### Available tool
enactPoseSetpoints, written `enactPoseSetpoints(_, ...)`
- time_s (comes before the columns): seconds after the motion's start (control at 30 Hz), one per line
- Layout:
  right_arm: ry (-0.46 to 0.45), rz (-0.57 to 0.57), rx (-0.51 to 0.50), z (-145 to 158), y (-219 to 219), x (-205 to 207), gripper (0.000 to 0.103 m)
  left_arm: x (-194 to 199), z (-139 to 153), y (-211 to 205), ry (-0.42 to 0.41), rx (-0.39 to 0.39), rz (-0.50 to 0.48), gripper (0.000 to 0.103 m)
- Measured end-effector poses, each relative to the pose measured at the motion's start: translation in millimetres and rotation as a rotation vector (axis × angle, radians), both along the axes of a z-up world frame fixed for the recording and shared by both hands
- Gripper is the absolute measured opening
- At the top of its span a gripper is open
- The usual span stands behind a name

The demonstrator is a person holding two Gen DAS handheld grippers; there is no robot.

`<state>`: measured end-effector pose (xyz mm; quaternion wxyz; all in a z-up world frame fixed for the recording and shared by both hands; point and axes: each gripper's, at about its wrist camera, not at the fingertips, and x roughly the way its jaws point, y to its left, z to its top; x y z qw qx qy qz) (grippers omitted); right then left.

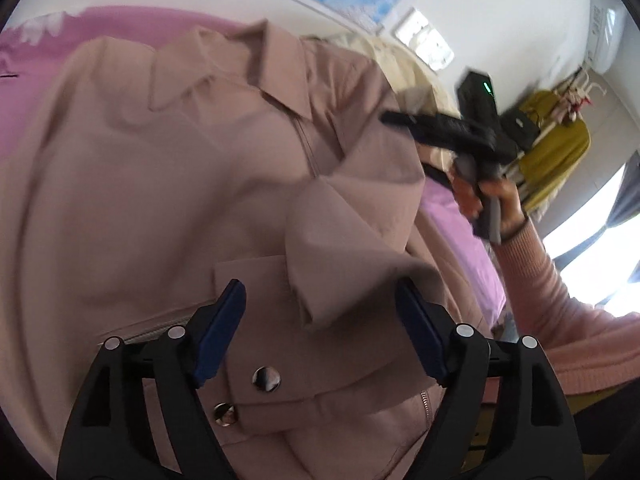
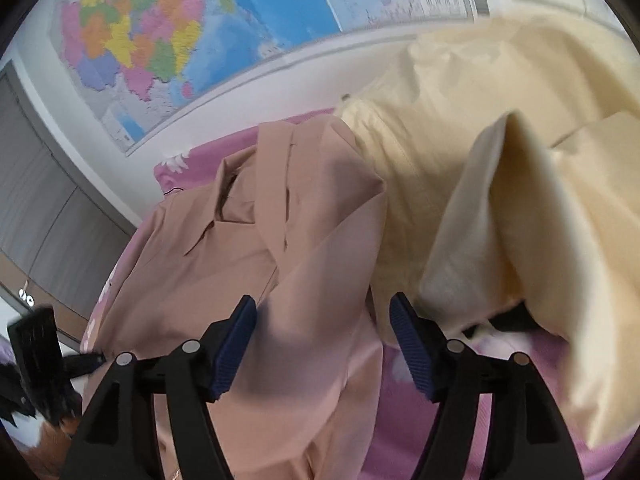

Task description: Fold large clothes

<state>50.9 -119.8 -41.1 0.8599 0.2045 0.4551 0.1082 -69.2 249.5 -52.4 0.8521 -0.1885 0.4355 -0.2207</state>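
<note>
A large dusty-pink jacket point(image 1: 180, 184) with a collar, a zip and metal snaps lies spread on a pink bedsheet point(image 1: 24, 92). My left gripper point(image 1: 320, 300) is open just above its lower part, the blue pads either side of a folded flap with a snap point(image 1: 266, 379). The right gripper point(image 1: 452, 128) shows blurred at the jacket's far right edge, held by a hand in a pink sleeve. In the right wrist view my right gripper point(image 2: 323, 312) is open over the jacket's point(image 2: 248, 264) sleeve, holding nothing.
A cream quilt or pillow point(image 2: 500, 184) lies bunched on the bed right of the jacket. A coloured map point(image 2: 200, 32) hangs on the wall behind. A rack with a yellow garment point(image 1: 556, 152) stands at the right. The left gripper's body point(image 2: 36, 344) shows at the left.
</note>
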Motion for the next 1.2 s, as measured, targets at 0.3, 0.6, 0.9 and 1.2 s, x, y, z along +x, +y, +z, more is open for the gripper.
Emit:
enactPoseSetpoints(0.3,-0.034,0.037,-0.163,19,7,-5,0.003,14,13,-11,-0.051,0.23,0.02,0.003)
enactPoseSetpoints(0.6,-0.057,-0.169,-0.184,67,-63,-8,0.003,76,52,32,-0.117,0.502,0.188,0.011)
enactPoseSetpoints(0.9,-0.135,-0.112,-0.082,74,-49,-26,0.043,95,23,69,-0.015,0.42,0.155,0.057)
enactPoseSetpoints(1.2,-0.173,-0.007,-0.122,70,-14,-56,0.06,75,-10,54,0.098,0.524,0.091,0.082)
